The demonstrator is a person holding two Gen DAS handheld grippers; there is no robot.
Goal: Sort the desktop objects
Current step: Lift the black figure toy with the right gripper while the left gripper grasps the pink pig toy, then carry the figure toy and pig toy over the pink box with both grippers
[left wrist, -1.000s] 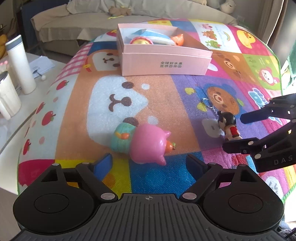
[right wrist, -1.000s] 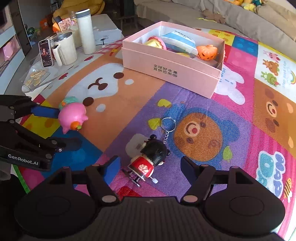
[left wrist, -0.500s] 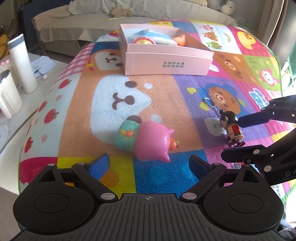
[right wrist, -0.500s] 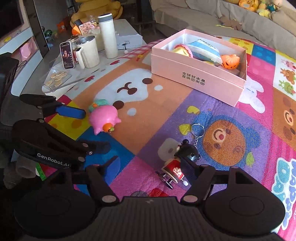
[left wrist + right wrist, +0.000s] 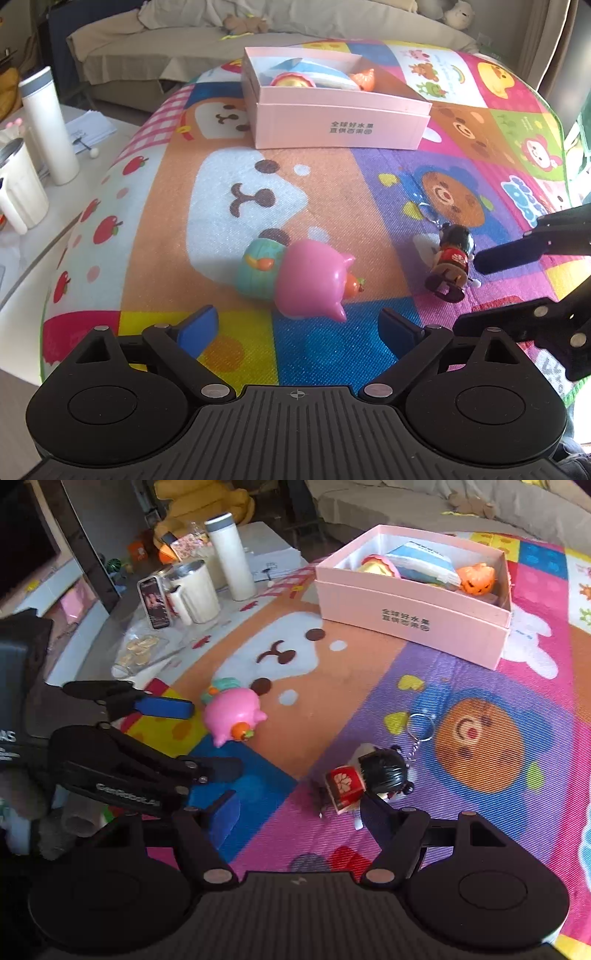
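Note:
A pink pig toy [image 5: 303,277] with a teal body lies on the play mat, just ahead of my open left gripper [image 5: 299,328]; it also shows in the right wrist view [image 5: 232,716]. A small doll keychain [image 5: 364,777] with black hair and red dress lies between the fingers of my open right gripper [image 5: 299,816], close to the right finger; it also shows in the left wrist view [image 5: 450,262]. A pink box [image 5: 340,122] holding several toys stands at the far side, and it shows in the right wrist view [image 5: 413,620] too.
The colourful play mat [image 5: 332,206] covers the surface. To the left, a side table holds a white bottle [image 5: 48,125], a white mug [image 5: 194,590], a phone [image 5: 153,603] and papers. A sofa [image 5: 184,37] stands behind.
Both grippers have moved. The right gripper has swung left and closer to the doll, which now lies by its right finger. The left view has shifted so the pig sits a little farther ahead.

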